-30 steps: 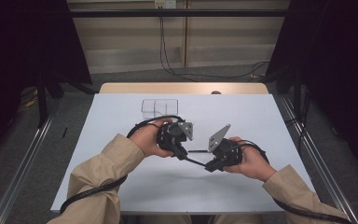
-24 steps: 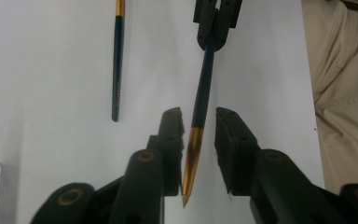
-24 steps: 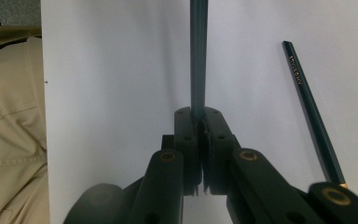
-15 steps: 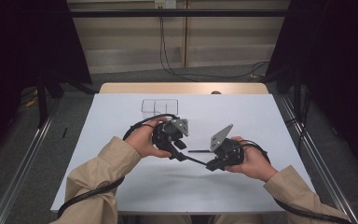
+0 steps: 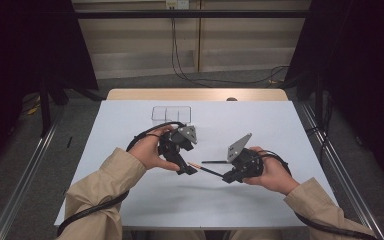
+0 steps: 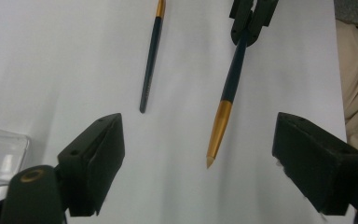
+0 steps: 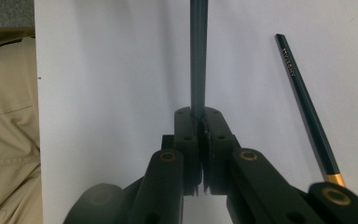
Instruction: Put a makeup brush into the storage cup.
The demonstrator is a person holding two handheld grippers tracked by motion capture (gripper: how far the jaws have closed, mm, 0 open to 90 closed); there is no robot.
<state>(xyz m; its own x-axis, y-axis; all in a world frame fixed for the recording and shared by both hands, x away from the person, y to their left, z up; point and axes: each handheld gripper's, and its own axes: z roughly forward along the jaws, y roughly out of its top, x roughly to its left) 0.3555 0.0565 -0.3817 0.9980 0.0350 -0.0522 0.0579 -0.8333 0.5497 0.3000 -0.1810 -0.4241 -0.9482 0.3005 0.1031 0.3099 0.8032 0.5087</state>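
Observation:
A dark teal pencil [image 5: 207, 170] with a gold end is held over the white table [image 5: 130, 200]. My right gripper [image 5: 226, 178] is shut on its dark shaft [image 7: 198, 56], jaws pressed together around it [image 7: 200, 119]. My left gripper [image 5: 187, 170] faces it with jaws that have just been opening and now stand wide [image 6: 198, 135]. The pencil's gold tip [image 6: 216, 135] hangs between them, touching neither pad. A second, similar pencil [image 5: 214, 162] lies flat on the table just beyond [image 6: 150, 60] [image 7: 305, 107].
A clear plastic box [image 5: 171, 114] with compartments stands at the far side of the table, its corner at the left in the left gripper view [image 6: 2, 154]. Tan sleeves enter from the bottom. Dark floor and metal rails flank the table.
The left gripper's jaws have spread apart and let go of the pencil's gold end. The left hand shifted slightly. The right hand keeps the pencil still.

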